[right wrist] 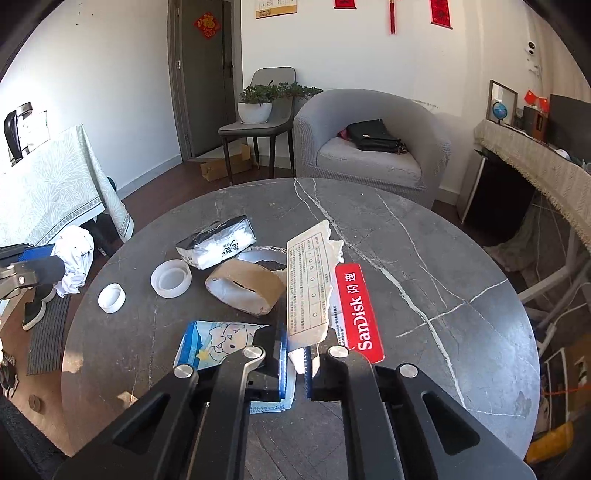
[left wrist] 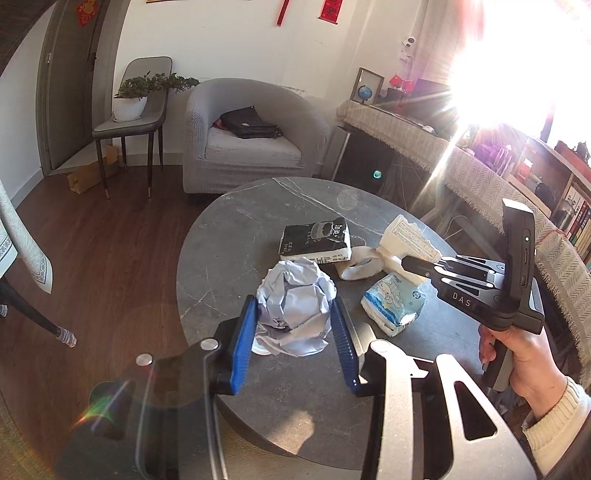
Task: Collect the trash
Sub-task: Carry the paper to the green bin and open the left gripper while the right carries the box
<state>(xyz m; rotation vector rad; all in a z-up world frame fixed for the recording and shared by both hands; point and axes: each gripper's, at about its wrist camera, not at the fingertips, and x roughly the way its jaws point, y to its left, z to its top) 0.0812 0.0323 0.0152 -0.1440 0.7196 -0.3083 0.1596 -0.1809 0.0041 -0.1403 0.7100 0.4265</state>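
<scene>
1. A round dark marble table [right wrist: 424, 236] with white veins.
2. A grey tub armchair [right wrist: 373, 147] behind the table, with a black bag [right wrist: 373, 136] lying on its seat.
3. A grey dining chair [right wrist: 266, 114] beside the armchair, bearing a bonsai in a white pot [right wrist: 255, 105].
4. A cardboard box [right wrist: 225, 164] on the wooden floor under that chair.
5. A grey door [right wrist: 205, 77] with a red paper ornament [right wrist: 207, 25].
6. A small globe [right wrist: 499, 109] on a sideboard covered by a fringed cloth [right wrist: 535, 155].
7. A table with a pale green patterned cloth [right wrist: 51, 188] on the left.
</scene>
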